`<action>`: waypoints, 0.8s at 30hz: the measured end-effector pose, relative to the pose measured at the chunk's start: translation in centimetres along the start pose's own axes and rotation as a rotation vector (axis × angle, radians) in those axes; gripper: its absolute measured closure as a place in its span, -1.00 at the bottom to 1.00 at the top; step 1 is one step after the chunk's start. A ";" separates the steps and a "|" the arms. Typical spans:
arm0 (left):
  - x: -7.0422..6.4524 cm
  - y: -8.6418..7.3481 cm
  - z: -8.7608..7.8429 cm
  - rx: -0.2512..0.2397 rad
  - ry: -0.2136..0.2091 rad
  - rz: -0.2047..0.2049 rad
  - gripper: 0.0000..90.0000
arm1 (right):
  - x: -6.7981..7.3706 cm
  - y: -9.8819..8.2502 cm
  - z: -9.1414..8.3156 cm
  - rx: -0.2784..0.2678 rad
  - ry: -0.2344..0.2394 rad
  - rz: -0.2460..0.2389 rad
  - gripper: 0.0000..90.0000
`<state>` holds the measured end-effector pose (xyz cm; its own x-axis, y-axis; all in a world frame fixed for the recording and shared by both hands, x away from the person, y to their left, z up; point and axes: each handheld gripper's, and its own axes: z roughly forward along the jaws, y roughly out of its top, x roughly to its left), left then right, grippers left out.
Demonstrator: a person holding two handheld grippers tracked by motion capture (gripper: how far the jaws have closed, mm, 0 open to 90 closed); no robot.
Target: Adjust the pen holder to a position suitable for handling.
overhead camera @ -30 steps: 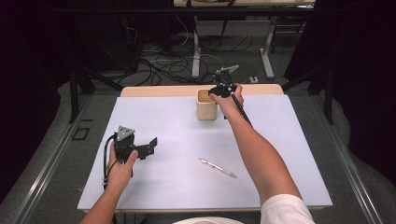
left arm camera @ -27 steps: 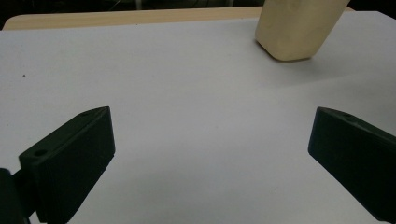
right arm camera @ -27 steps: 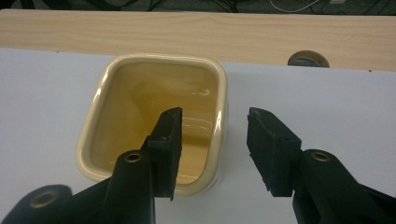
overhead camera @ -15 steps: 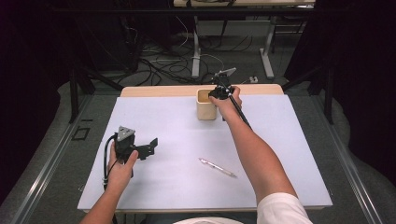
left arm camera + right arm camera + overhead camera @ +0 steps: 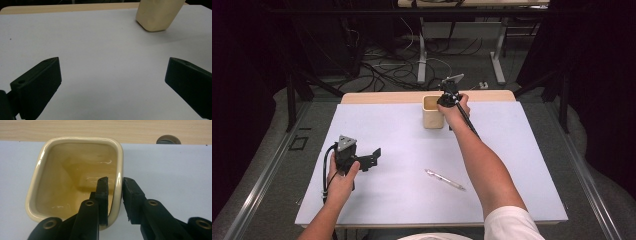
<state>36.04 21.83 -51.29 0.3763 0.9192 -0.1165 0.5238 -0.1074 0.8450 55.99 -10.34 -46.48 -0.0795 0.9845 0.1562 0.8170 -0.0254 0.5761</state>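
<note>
At far tabletop (image 5: 512,150) center, right tongs (image 5: 115,188) pinch cream cup (image 5: 75,170) wall; left tongs (image 5: 112,82) spread wide, near left.

Glossy cup (image 5: 75,177) — ceramic, perhaps; matt white sheet (image 5: 402,190).

My left hand (image 5: 340,176) rests low at the near left and holds the left gripper (image 5: 371,156) level, pointing right, with its jaws spread wide apart and nothing between them. My right arm (image 5: 484,165) is stretched forward and leftward across the table, with the right hand (image 5: 455,105) at the far centre tilting the right gripper (image 5: 115,185) downward. Its jaws stand nearly together, one on each side of a thin cream wall (image 5: 118,180) with narrow gaps showing; whether the pads (image 5: 102,185) touch it cannot be established.
</note>
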 end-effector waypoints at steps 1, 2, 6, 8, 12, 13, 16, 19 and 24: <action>0.0 0.0 0.0 0.000 0.000 0.000 -0.99 | 0.0 0.0 0.0 -0.001 -0.002 0.002 0.70; 0.0 0.0 0.0 0.000 0.000 0.001 -0.99 | 0.0 0.0 0.0 -0.001 -0.005 0.000 0.71; 0.0 0.0 0.0 -0.001 -0.001 -0.003 -0.99 | 0.0 0.1 -0.2 -0.001 -0.013 0.013 0.76; 0.0 0.0 0.0 0.001 -0.001 0.001 -0.99 | 0.0 0.1 -0.2 -0.001 -0.019 0.010 0.79; 0.0 0.0 0.0 0.002 0.000 0.002 -0.99 | -0.1 0.0 -0.3 -0.007 -0.035 -0.004 0.84; 0.0 0.0 0.0 0.002 0.000 0.002 -0.99 | -0.1 0.0 -0.3 -0.007 -0.049 -0.009 0.85; 0.0 0.0 0.0 0.002 0.000 0.002 -0.99 | -0.2 0.0 -0.4 -0.003 -0.063 -0.009 0.86; 0.0 0.0 0.0 0.004 -0.001 0.001 -0.99 | -0.4 0.0 -0.4 -0.001 -0.063 0.014 0.87; 0.0 0.0 0.0 0.005 -0.001 0.001 -0.99 | -0.2 -0.1 -0.6 -0.009 -0.081 0.014 0.87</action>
<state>36.07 21.83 -51.29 0.3772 0.9188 -0.1162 0.5275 -0.1101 0.8424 55.58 -10.64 -46.14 -0.0214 0.9949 0.0985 0.8127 -0.0400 0.5813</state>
